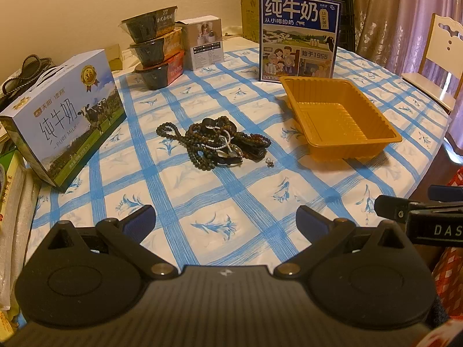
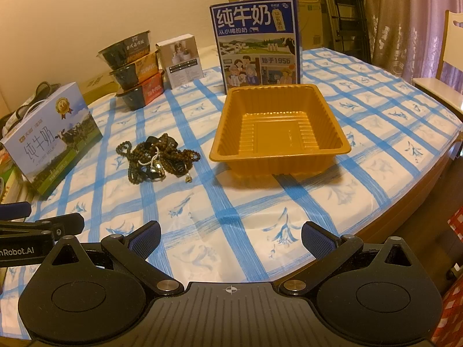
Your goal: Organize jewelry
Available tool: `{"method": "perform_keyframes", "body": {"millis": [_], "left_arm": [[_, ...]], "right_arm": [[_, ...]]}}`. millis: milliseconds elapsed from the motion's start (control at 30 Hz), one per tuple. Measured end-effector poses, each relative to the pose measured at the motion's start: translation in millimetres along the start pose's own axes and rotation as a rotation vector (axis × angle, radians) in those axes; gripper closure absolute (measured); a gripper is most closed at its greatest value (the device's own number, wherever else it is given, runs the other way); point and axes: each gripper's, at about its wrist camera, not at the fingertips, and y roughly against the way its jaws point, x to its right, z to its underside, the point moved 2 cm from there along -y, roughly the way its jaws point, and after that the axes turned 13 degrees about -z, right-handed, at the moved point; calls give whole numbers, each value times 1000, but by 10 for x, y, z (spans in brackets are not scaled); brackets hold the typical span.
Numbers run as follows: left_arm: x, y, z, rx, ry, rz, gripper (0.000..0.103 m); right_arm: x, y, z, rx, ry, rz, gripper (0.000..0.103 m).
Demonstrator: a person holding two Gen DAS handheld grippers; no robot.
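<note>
Blue-checked tablecloth [image 2: 237, 211] carries jewelry pile [image 1: 215, 141] beside orange tray [image 2: 277, 133]; left gripper [image 1: 225, 221] and right gripper [image 2: 231, 235] hover, both spread, empty.

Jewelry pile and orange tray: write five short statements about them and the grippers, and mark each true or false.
1. The orange tray already holds beads. False: it is empty.
2. The jewelry pile lies on the tablecloth, apart from the tray. True.
3. The left gripper is shut on a necklace. False: its jaws stand open and hold nothing.
4. The right gripper is open, short of the tray. True.
5. A small loose piece lies beside the pile, on the tray's side. True.
</note>
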Motion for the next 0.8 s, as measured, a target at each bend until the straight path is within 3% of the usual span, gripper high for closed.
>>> {"method": "perform_keyframes", "body": {"millis": [800], "left_arm": [[16, 5, 1, 0, 3, 3, 0]], "right_arm": [[-9, 27, -36, 2, -1, 0, 0]]}}
